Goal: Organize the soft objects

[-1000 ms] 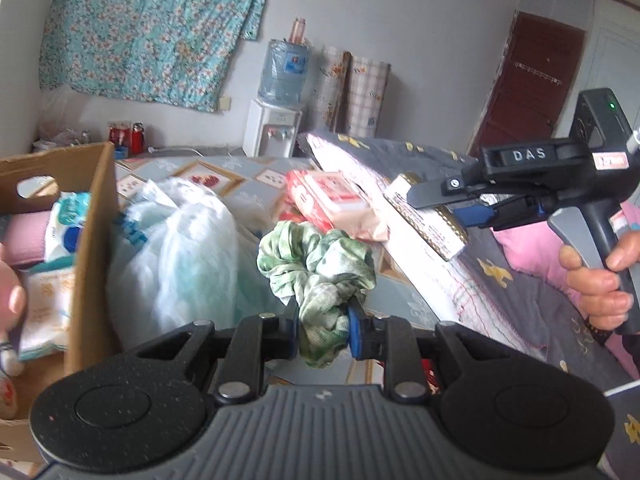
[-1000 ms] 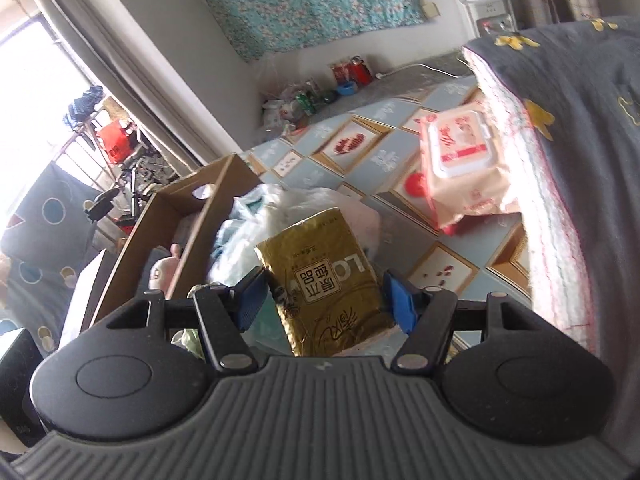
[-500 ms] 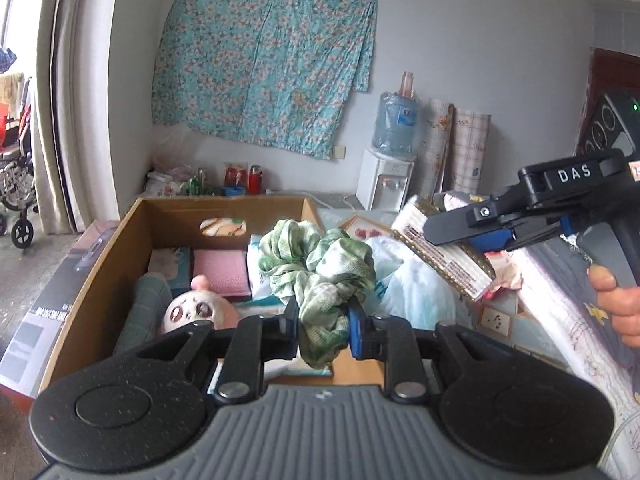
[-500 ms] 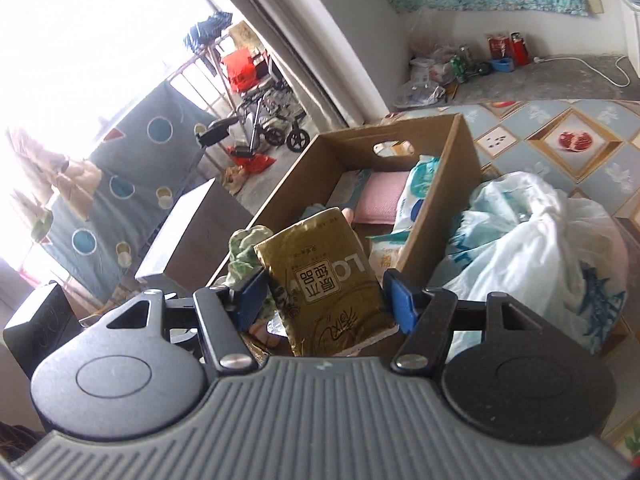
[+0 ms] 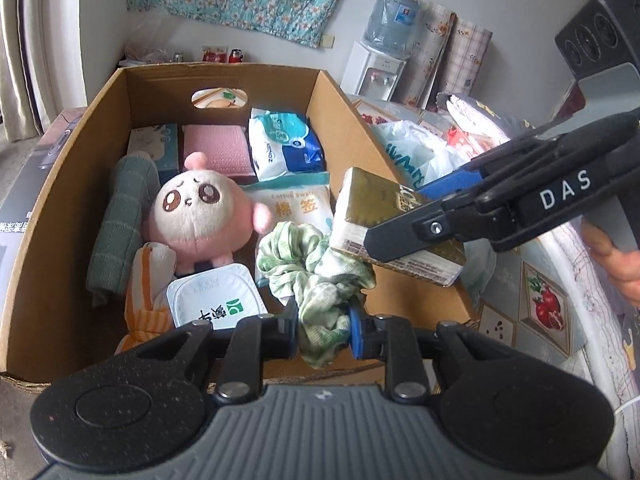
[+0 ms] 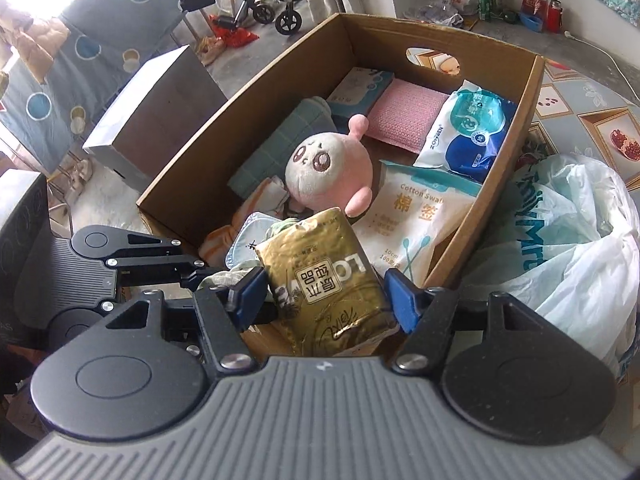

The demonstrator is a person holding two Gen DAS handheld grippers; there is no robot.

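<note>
My left gripper [image 5: 323, 330] is shut on a green-and-white cloth scrunchie [image 5: 316, 276], held over the near end of an open cardboard box [image 5: 160, 76]. My right gripper [image 6: 324, 296] is shut on a gold tissue pack [image 6: 324, 280], also seen in the left wrist view as the gold pack [image 5: 384, 216], just above the box's near right corner and touching the scrunchie. Inside the box lie a pink plush toy [image 5: 200, 216], a green rolled towel [image 5: 120, 216], a pink cloth [image 5: 216, 148], a blue wipes pack [image 5: 284, 144], a cotton swab pack [image 5: 296, 204] and a white tub [image 5: 218, 300].
A white plastic bag [image 6: 568, 248] bulges right beside the box's right wall. A grey bedcover [image 5: 500, 120] and patterned mat [image 5: 540, 308] lie to the right. A grey carton [image 6: 156, 112] stands left of the box, with a water dispenser [image 5: 376, 68] by the far wall.
Both grippers have swung left from the bed and bag to over the box, carrying the scrunchie and the gold pack. They now sit lower and closer to the box's contents.
</note>
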